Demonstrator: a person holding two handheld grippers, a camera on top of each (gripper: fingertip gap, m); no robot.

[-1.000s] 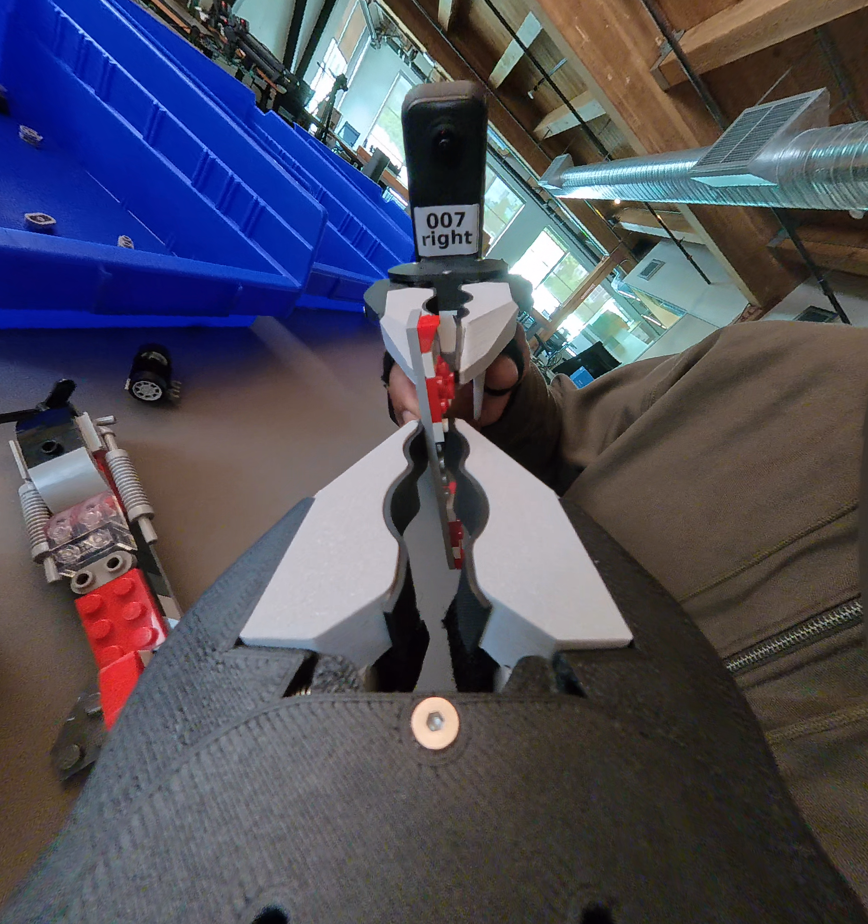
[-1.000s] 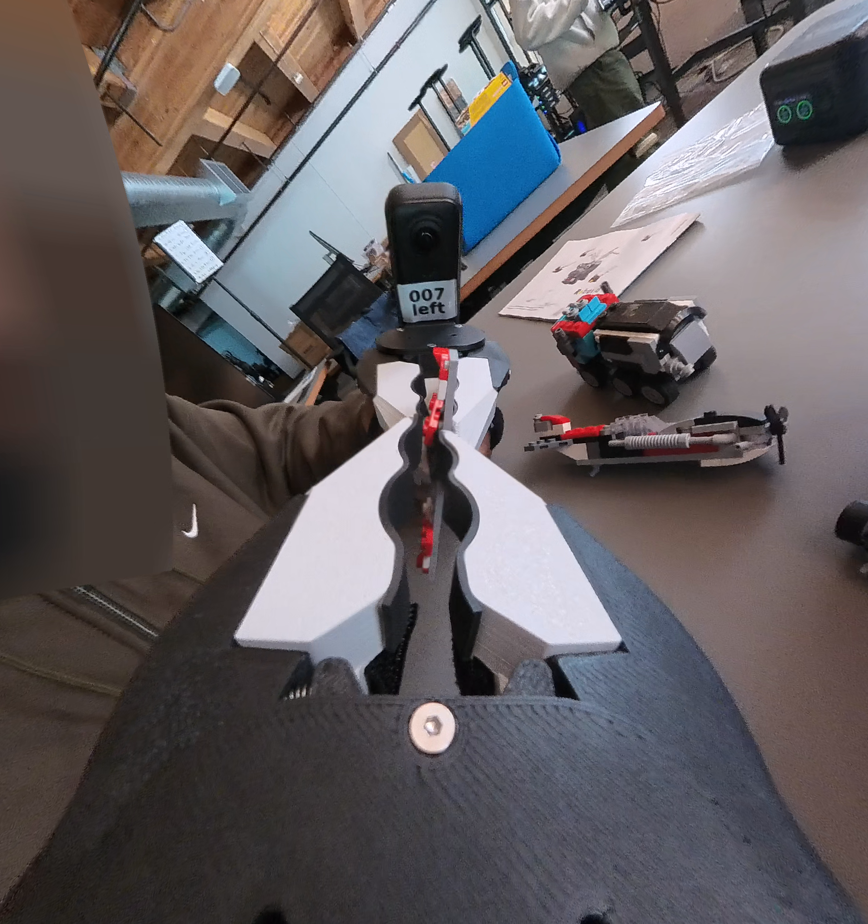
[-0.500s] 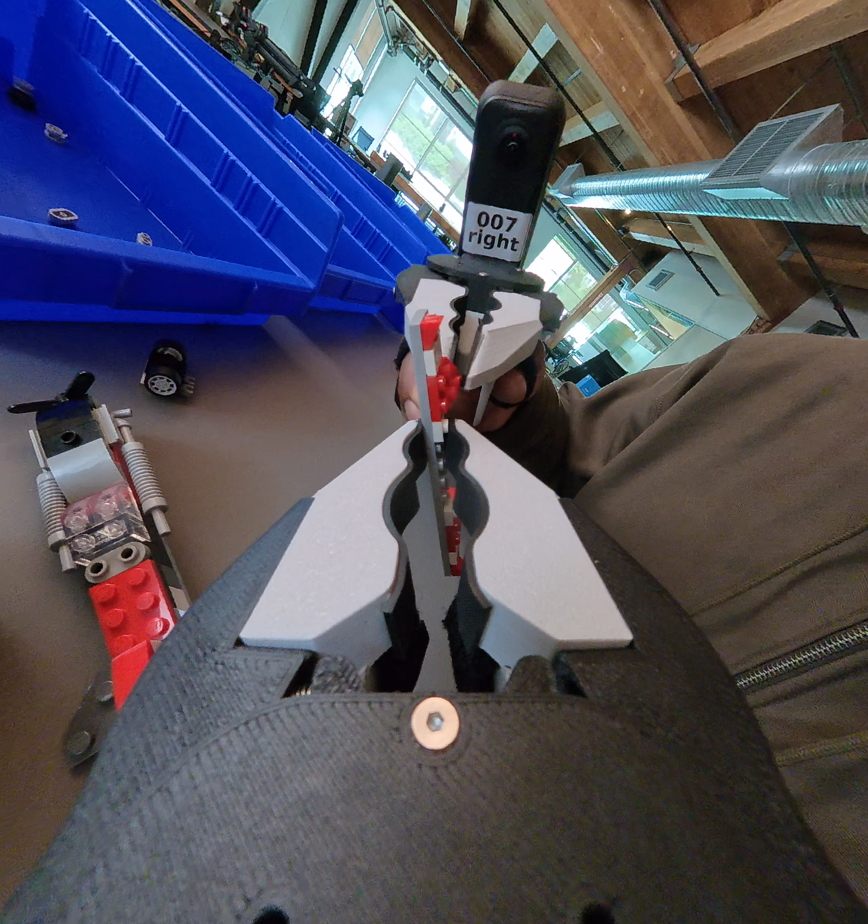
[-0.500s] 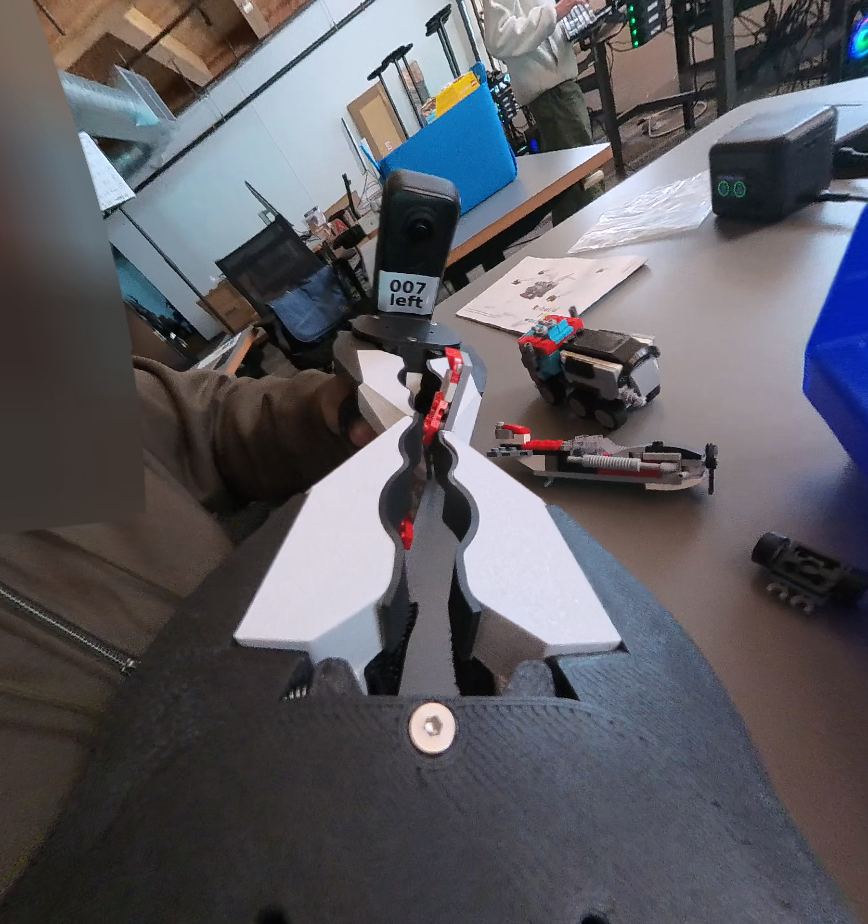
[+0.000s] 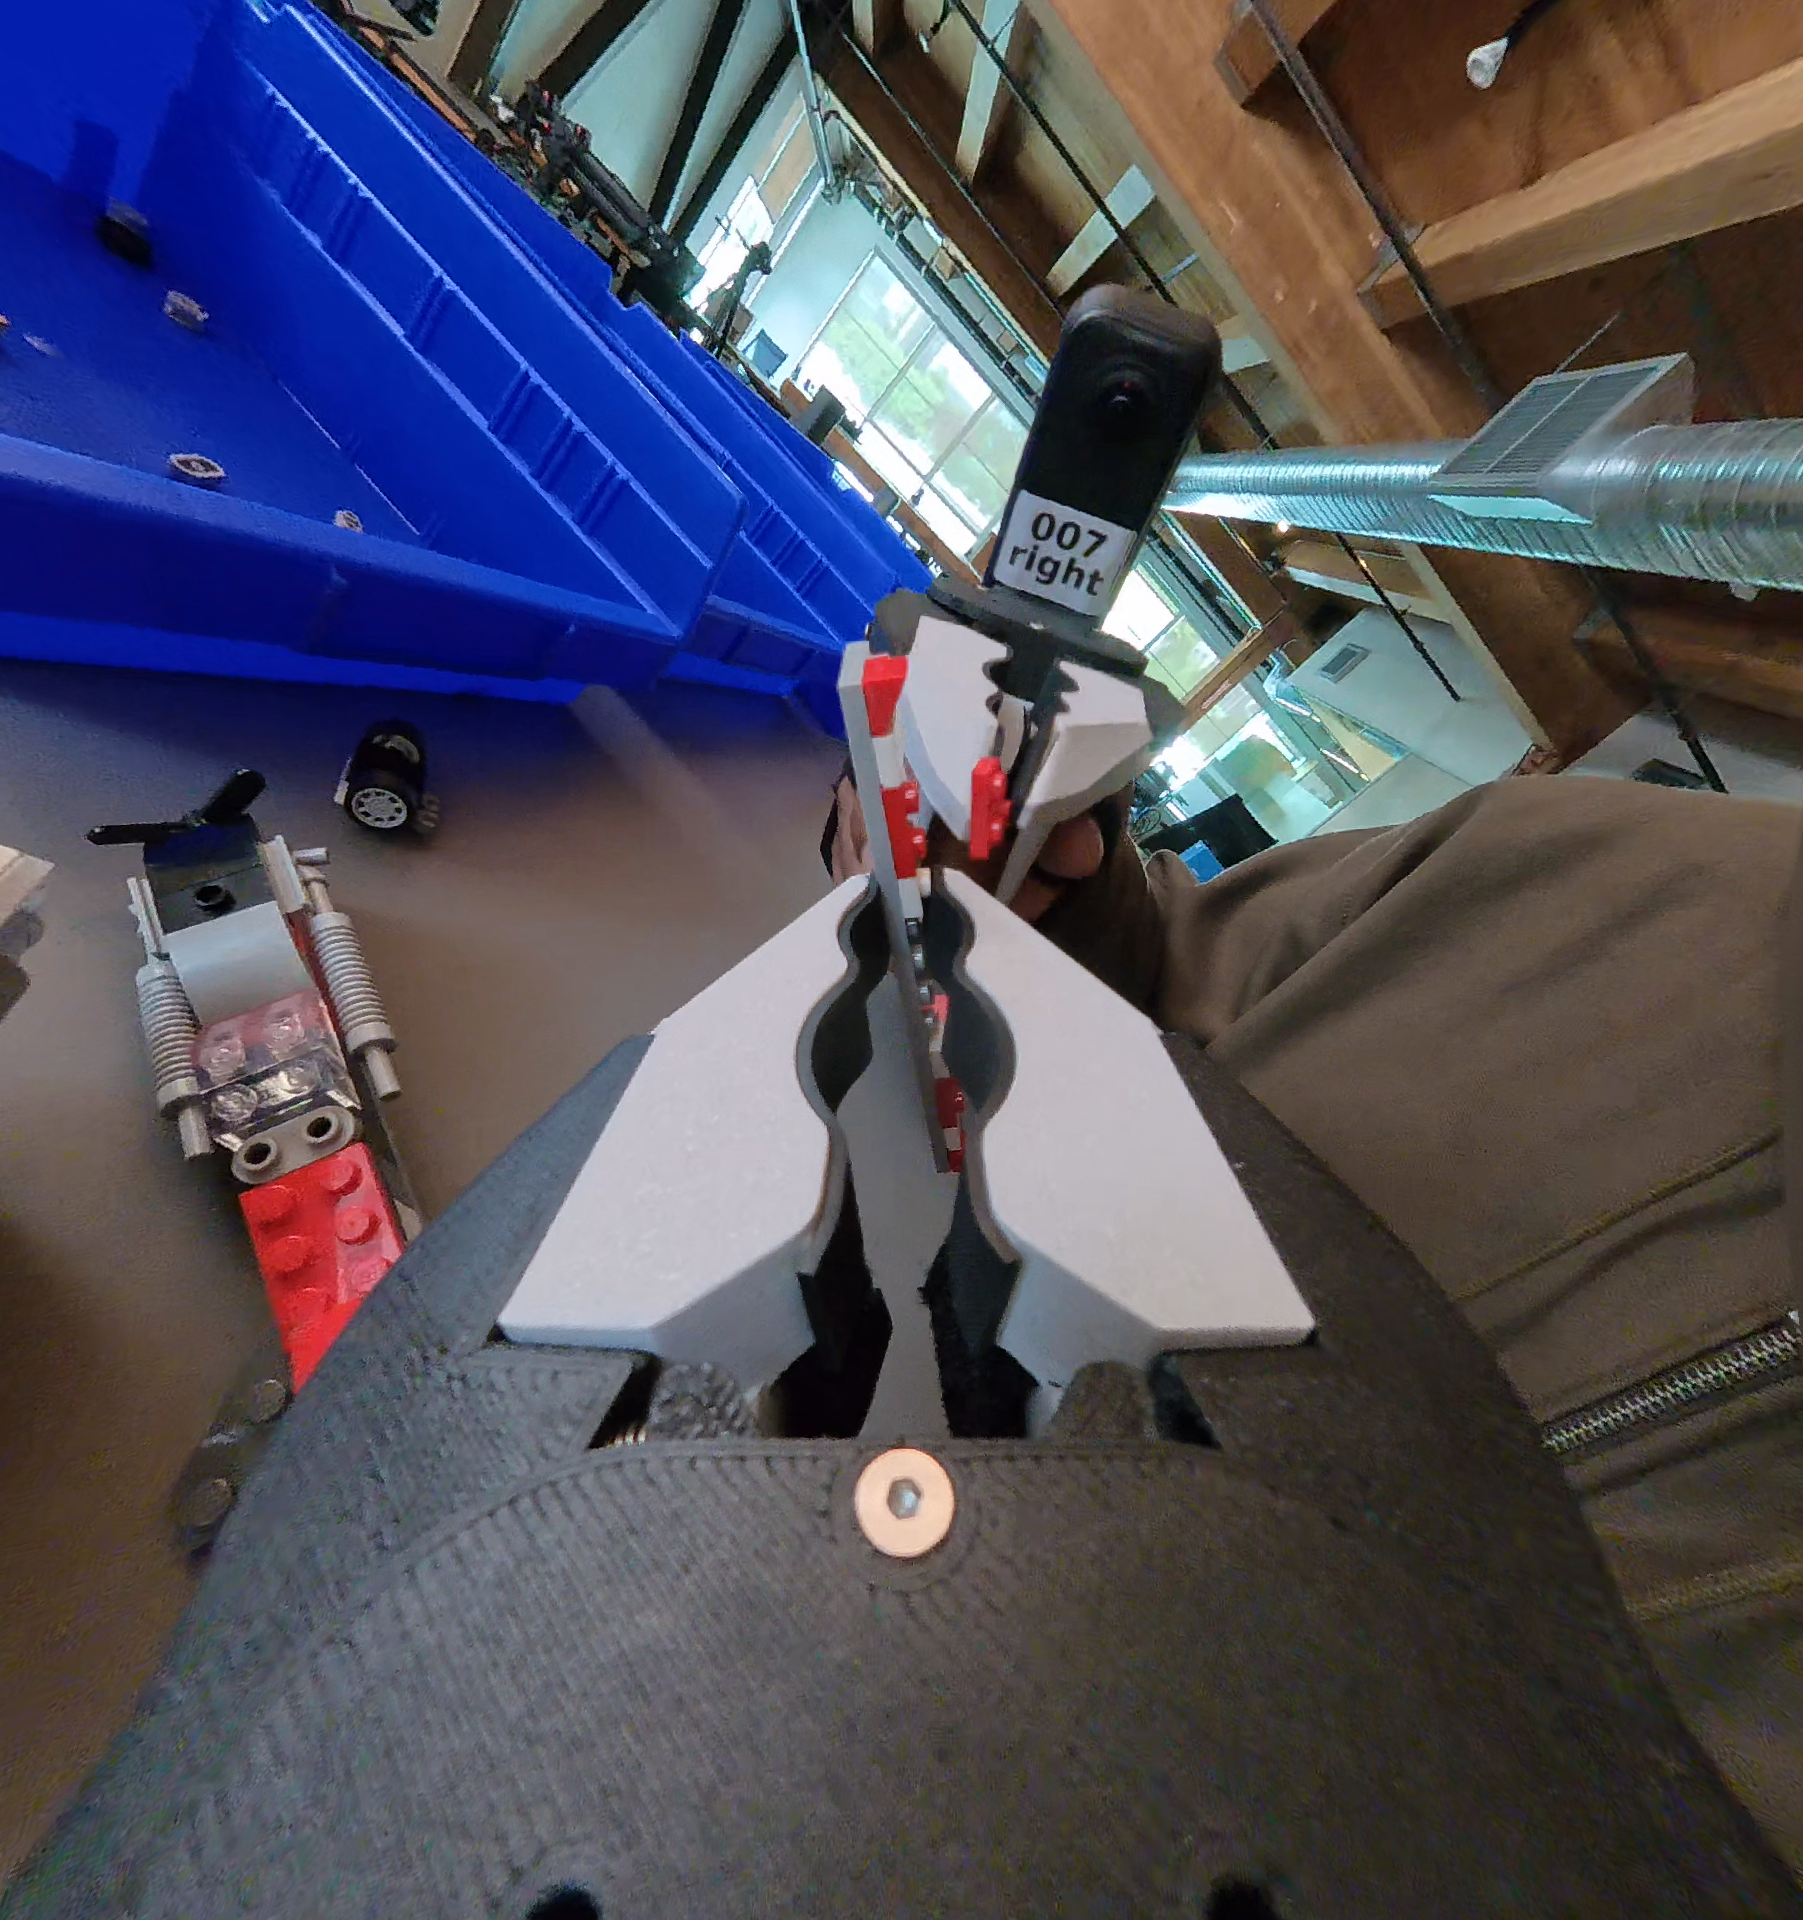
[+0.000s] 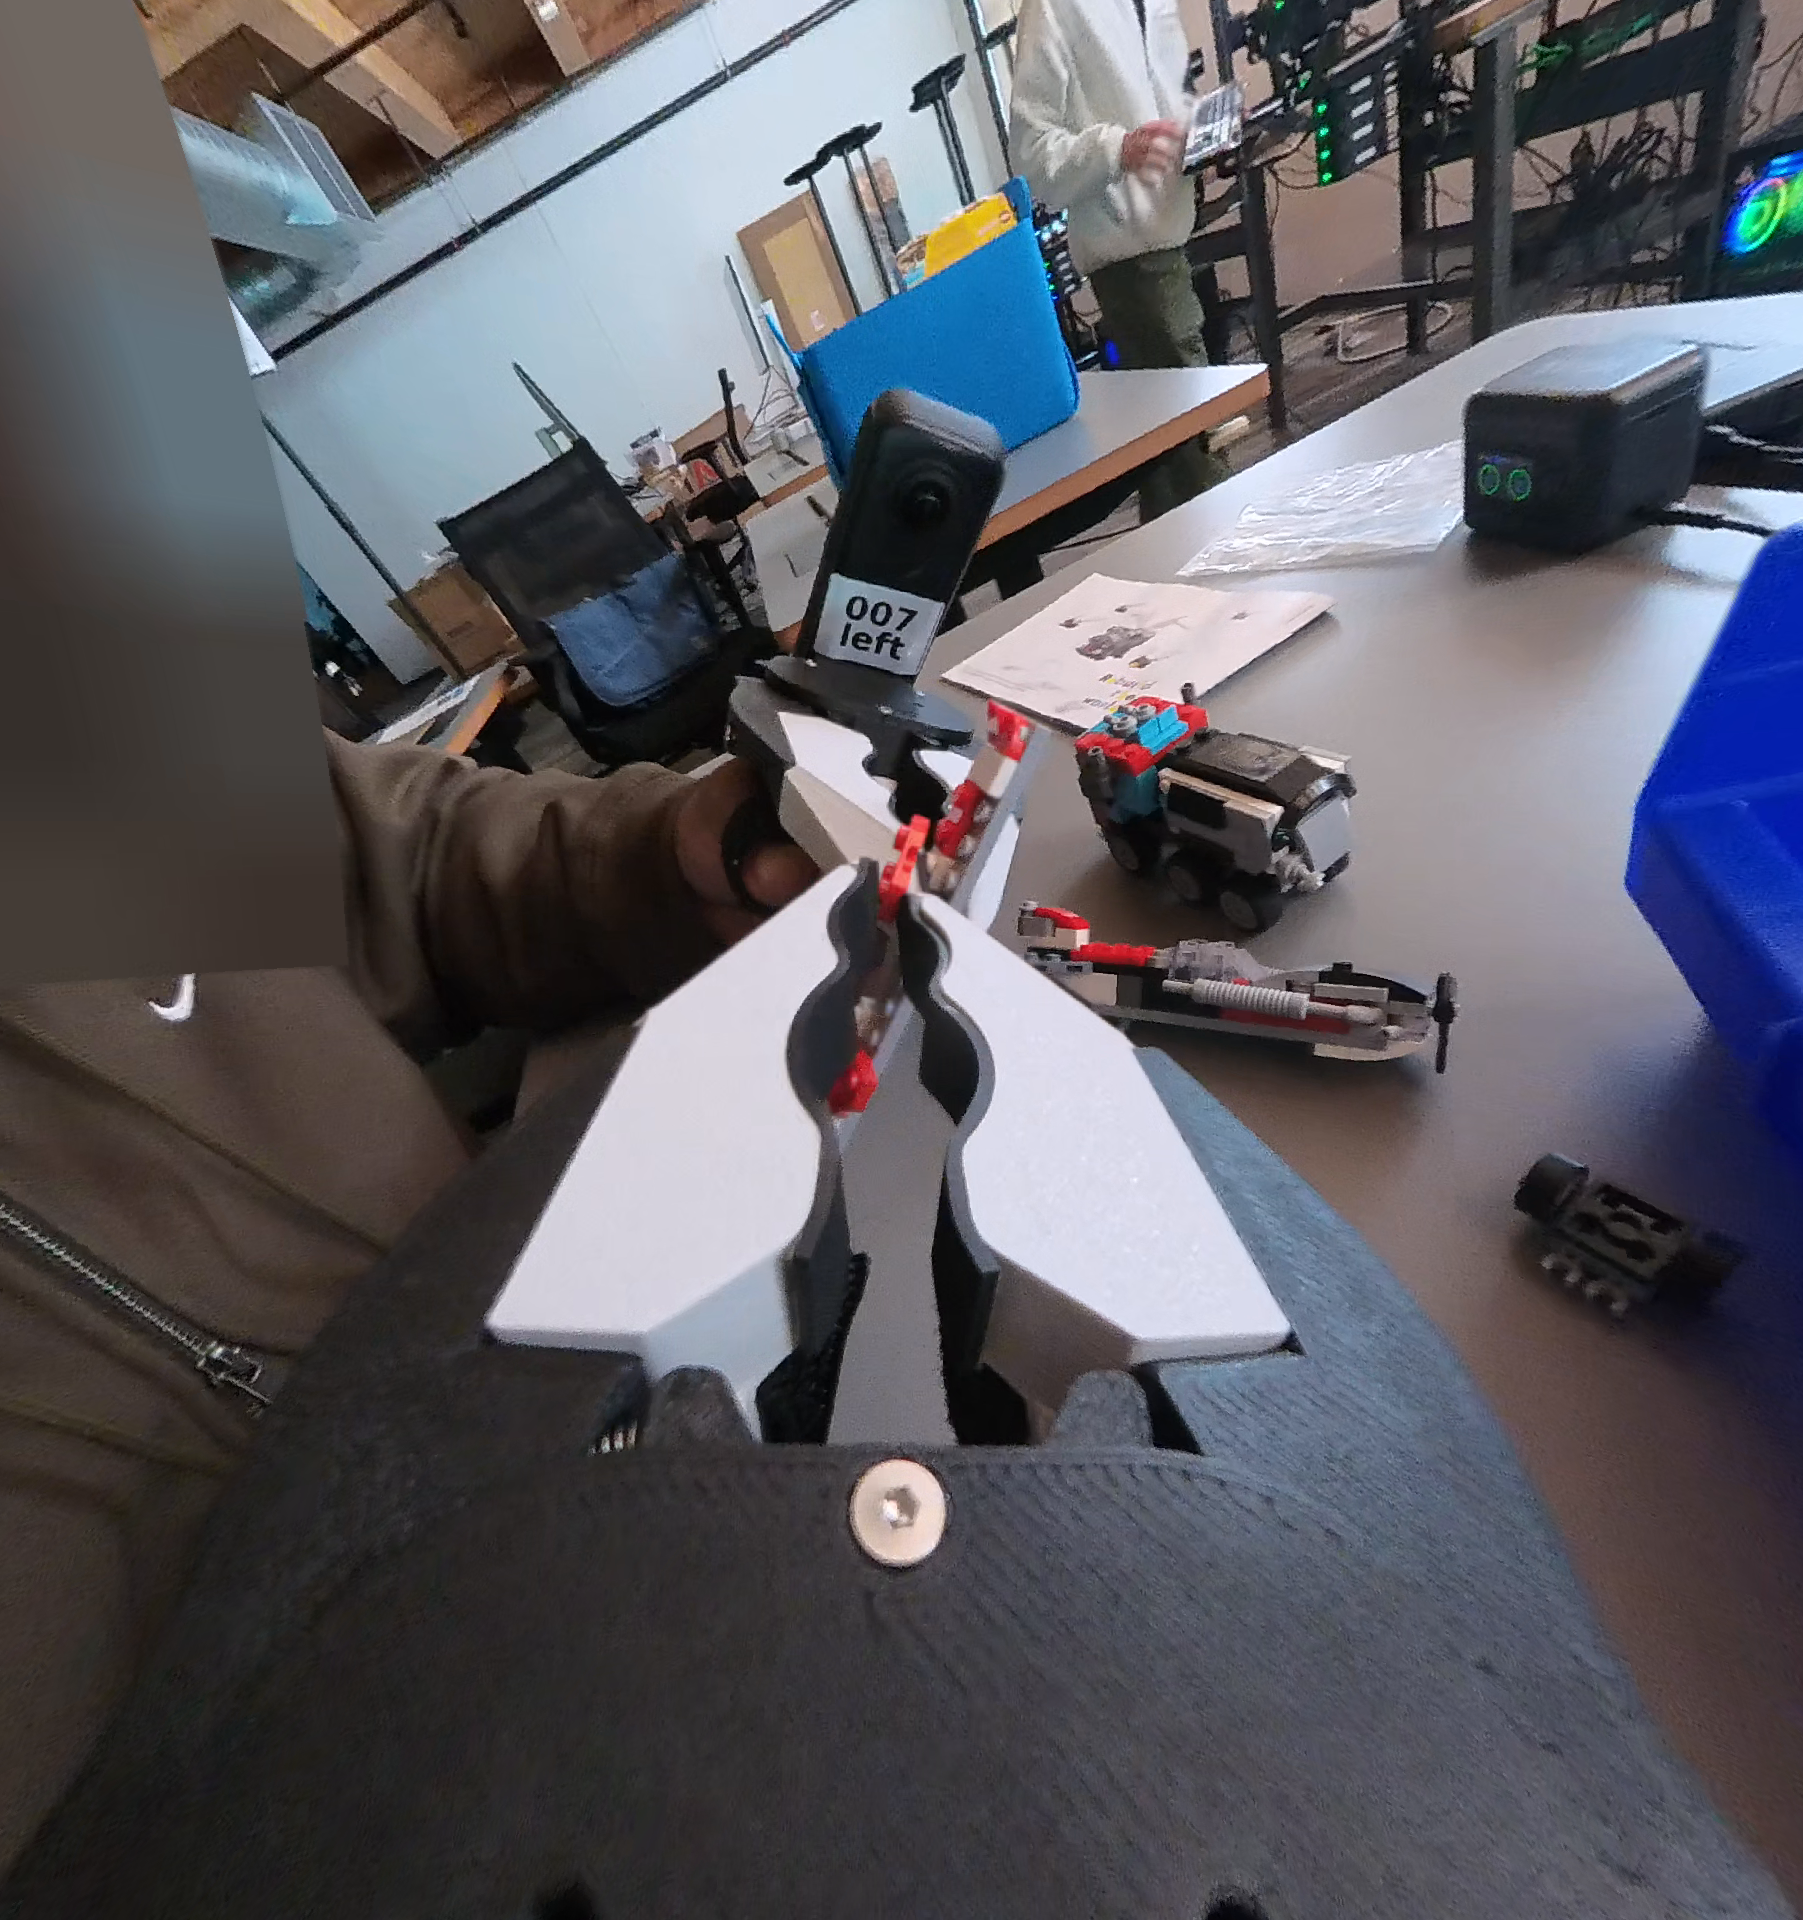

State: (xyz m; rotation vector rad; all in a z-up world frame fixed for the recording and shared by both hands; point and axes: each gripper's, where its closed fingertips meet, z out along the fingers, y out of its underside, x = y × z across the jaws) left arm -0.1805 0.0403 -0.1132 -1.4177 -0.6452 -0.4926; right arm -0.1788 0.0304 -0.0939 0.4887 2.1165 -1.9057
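My left gripper (image 5: 902, 883) is shut on a long grey brick strip (image 5: 881, 790) that carries red and white bricks. The strip runs back between the pads and sticks out past the tips. My right gripper (image 6: 881, 873) is shut on a small red brick piece (image 6: 902, 857) that pokes out at its tips. In the left wrist view the right gripper (image 5: 990, 847) faces me just beyond the strip, with the red piece (image 5: 985, 816) between its fingers, apart from the strip. In the right wrist view the left gripper (image 6: 938, 862) holds the strip (image 6: 996, 774) up over the grey table (image 6: 1499, 727).
A long brick model with springs and a propeller (image 5: 273, 1039) (image 6: 1240, 997) lies on the table. So do a brick truck (image 6: 1219, 821), a loose wheel (image 5: 383, 774), a black brick part (image 6: 1614, 1236), a leaflet (image 6: 1136, 644) and a black box (image 6: 1583, 457). Blue bins (image 5: 305, 416) (image 6: 1770, 831) stand at the edge. Less than 4 cm separates the two grippers' tips.
Both grippers met at the one strip before. Now they have drawn apart: the small red piece has come away in the right gripper, and the strip stays in the left.
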